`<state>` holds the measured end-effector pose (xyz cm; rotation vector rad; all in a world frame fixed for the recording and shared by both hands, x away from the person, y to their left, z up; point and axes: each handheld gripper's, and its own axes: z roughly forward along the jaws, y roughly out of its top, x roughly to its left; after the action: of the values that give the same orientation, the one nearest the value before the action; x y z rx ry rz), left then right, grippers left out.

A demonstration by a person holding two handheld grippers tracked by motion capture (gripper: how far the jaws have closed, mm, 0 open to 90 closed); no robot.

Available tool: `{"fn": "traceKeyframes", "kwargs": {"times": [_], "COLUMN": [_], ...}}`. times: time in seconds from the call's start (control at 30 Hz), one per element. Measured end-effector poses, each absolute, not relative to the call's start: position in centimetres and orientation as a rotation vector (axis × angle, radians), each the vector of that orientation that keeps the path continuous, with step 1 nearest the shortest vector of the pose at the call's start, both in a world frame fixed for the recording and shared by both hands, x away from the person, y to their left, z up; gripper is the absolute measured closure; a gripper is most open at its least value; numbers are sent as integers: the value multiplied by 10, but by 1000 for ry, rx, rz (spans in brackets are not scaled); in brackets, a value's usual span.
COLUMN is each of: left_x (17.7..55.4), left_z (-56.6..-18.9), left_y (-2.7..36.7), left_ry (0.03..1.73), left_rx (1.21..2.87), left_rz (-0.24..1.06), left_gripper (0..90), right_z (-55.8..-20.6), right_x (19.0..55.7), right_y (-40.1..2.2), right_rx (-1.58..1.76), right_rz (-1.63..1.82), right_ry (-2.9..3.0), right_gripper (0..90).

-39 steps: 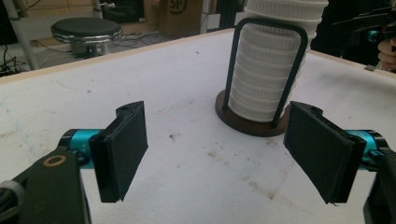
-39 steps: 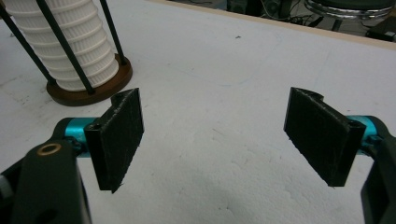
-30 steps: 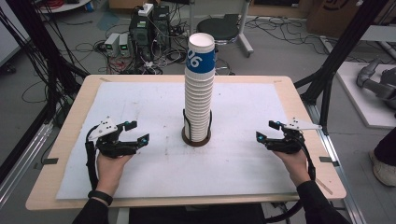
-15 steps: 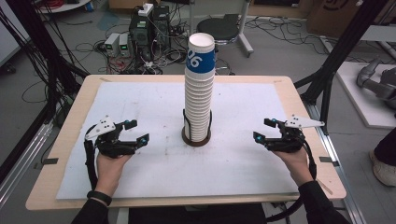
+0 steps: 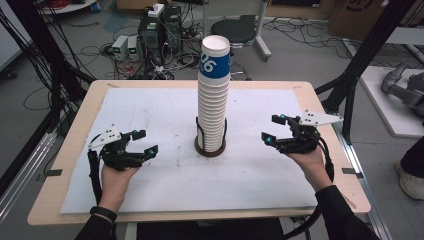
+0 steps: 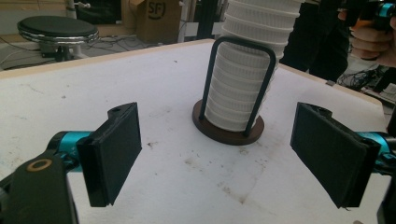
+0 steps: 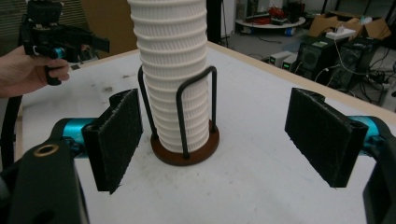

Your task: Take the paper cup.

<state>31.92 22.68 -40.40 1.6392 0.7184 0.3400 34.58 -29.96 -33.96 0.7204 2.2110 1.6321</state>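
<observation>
High view: a tall stack of white ribbed paper cups (image 5: 213,95), top cup banded blue, stands in a black wire holder (image 5: 210,142) on a round brown base, mid-table. The left tool (image 5: 140,142) sits to one side of the stack, the right tool (image 5: 274,129) to the other, both aimed inward at it and well apart from it. Table (image 5: 150,110) is covered with a scuffed white sheet.

Left gripper view: stack (image 6: 243,88) lies straight ahead of the left tool (image 6: 219,158), beyond its tips, framed between the two black pads. Jaws stand wide apart with nothing between them; they have just been opening.

Right gripper view: same picture from the other side. The stack (image 7: 175,84) and the holder's wire loops (image 7: 196,107) sit ahead of the right tool (image 7: 219,140), between its pads in line of sight but not touching. Jaws wide, nothing held; they too have just been opening a little. The other hand and its tool show far off at upper left.

Judgement: this is the approach step, both tools readied for the cups, no contact yet. The next move likely calls for one tool to rise toward the top cup, close lightly on its rim wall without crushing the paper, and lift straight up. The other could steady the stack lower down, above the wire loops, so the column does not tip.
</observation>
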Motion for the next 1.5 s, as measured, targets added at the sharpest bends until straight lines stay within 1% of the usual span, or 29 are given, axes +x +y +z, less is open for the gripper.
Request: {"fn": "traceKeyframes", "kwargs": {"times": [0.83,1.5], "left_x": [322,321], "left_z": [-409,-412], "left_y": [225,224], "left_ry": [723,722], "left_rx": [1632,1649], "left_rz": [293,278], "left_gripper": [163,163], "right_z": [-277,-256], "right_x": [379,400], "right_y": [-241,-200], "right_rx": [565,529], "right_rz": [1715,1736], "right_ry": [2209,2253], "right_gripper": [188,187]}}
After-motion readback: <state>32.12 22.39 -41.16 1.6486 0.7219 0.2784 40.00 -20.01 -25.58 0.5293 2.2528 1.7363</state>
